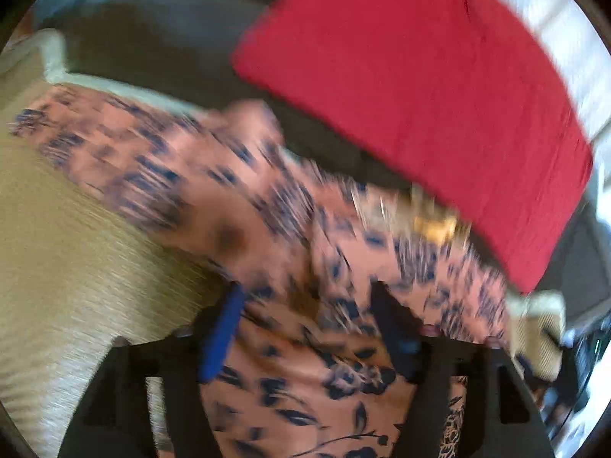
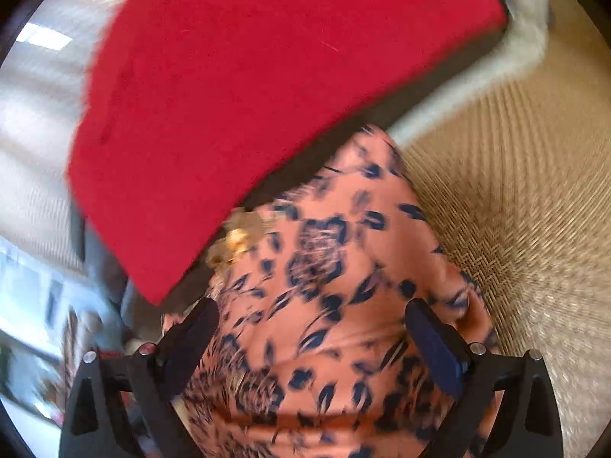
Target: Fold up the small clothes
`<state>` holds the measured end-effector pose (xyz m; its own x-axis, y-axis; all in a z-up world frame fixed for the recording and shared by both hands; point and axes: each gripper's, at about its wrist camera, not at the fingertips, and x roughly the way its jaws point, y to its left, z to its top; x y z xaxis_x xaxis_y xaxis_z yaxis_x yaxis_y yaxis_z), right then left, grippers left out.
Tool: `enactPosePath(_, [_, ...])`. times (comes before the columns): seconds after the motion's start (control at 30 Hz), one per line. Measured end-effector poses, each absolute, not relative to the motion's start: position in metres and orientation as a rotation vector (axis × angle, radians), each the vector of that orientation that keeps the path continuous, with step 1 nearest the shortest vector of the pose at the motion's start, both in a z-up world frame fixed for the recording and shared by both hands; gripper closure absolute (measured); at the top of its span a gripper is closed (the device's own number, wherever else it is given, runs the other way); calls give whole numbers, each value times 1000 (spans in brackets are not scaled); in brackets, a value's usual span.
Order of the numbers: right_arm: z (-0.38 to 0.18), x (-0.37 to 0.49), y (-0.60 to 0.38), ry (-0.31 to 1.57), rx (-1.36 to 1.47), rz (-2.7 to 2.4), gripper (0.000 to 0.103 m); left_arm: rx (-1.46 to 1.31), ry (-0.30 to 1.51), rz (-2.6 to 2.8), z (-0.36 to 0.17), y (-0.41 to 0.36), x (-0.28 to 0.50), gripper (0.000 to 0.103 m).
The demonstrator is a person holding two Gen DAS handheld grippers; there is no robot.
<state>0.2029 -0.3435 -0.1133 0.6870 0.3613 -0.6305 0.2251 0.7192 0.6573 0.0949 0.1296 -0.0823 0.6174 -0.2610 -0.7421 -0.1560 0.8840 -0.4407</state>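
Woven tan surface bears floral garment and red cushion; both claws wide.

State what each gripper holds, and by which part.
Nothing is held. The left gripper and right gripper both stand open over the orange patterned garment, pads not pressing it.

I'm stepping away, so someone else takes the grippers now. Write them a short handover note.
Left gripper: open, fingers apart over the peach floral garment, not pinching it.
Right gripper: open, same garment between its fingers, no grip.
Garment lies spread and rumpled on the woven tan surface, beside the red cushion.
Done: no finished fold is visible.
Left: grasp the edges and fold.
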Motion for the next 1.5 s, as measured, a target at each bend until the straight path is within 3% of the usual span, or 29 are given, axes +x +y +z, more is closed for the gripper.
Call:
enactPosePath(0.13, [-100,156,-294,792,550,104,3,-667,795,85,-82,229,90,26])
enactPosePath(0.33, [-122,120,-236,838,346,133,3,-889,719,414,-118,391,104,26])
enactPosePath(0.67, [-138,117,-225,883,281,101,3,-853,795,501,-148,443,164,27])
enactPosePath(0.7, [-139,119,-224,884,282,98,3,-845,802,514,-148,445,166,39])
enactPosePath(0.73, [-139,118,-224,882,285,93,3,-824,826,522,-150,446,171,90])
enactPosePath(0.77, [-140,121,-223,881,288,90,3,-811,893,523,-155,450,179,97])
enactPosePath(0.83, [-140,122,-224,876,297,86,3,-839,904,518,-155,457,183,99])
enactPosePath(1.03, [-140,123,-233,850,360,94,3,-455,757,427,-57,374,180,100])
enactPosePath(1.23, [-133,122,-254,810,509,94,3,-193,530,35,65,178,140,100])
enactPosePath(1.43, [-112,102,-291,716,673,74,3,-91,525,-348,79,-22,110,97])
enactPosePath(1.47, [-109,98,-296,706,687,76,3,-81,570,-422,69,-47,110,95])
enactPosePath(1.5, [-106,95,-301,700,696,78,3,-68,621,-479,60,-67,110,73])
